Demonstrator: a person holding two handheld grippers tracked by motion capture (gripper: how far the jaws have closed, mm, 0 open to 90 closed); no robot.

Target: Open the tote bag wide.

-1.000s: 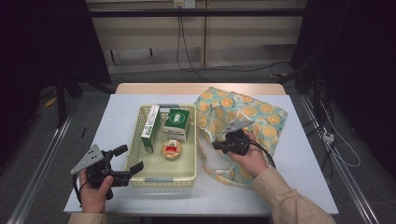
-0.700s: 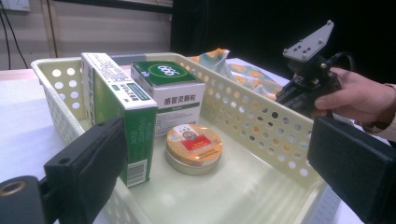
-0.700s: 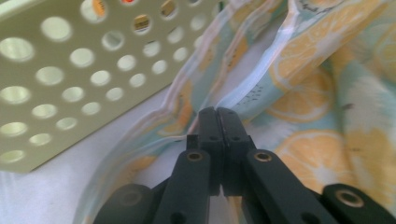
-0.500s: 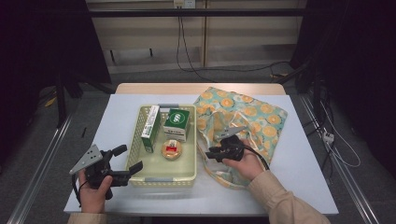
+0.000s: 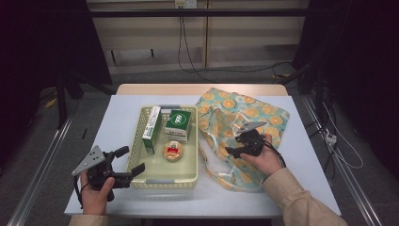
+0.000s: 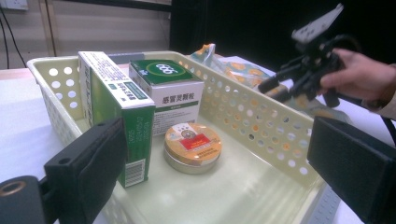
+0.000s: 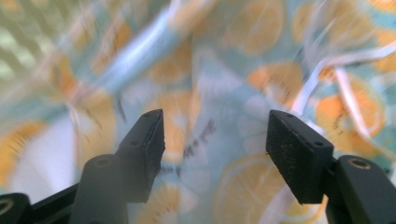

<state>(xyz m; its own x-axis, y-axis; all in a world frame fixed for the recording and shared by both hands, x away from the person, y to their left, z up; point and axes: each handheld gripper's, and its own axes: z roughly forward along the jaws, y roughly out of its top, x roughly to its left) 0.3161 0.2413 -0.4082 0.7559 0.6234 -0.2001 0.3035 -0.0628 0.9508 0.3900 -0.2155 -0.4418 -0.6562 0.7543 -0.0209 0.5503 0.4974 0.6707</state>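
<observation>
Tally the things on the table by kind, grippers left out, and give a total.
Boxes: 2, tall green box and square green box
Round tins: 1, tin
Baskets: 1, basket
Cloth bags: 1, orange-print bag
Total: 5

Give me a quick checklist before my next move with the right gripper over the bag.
1. Right gripper jaws apart, just been opening, nothing between them: ok.
2. Right gripper above the orange-print bag: ok.
3. Bag mouth open enough to load: cannot tell.
4. Left gripper open at the basket near corner, holding nothing: ok.
5. Tall green box, white-green box and round tin in basket: ok.
</observation>
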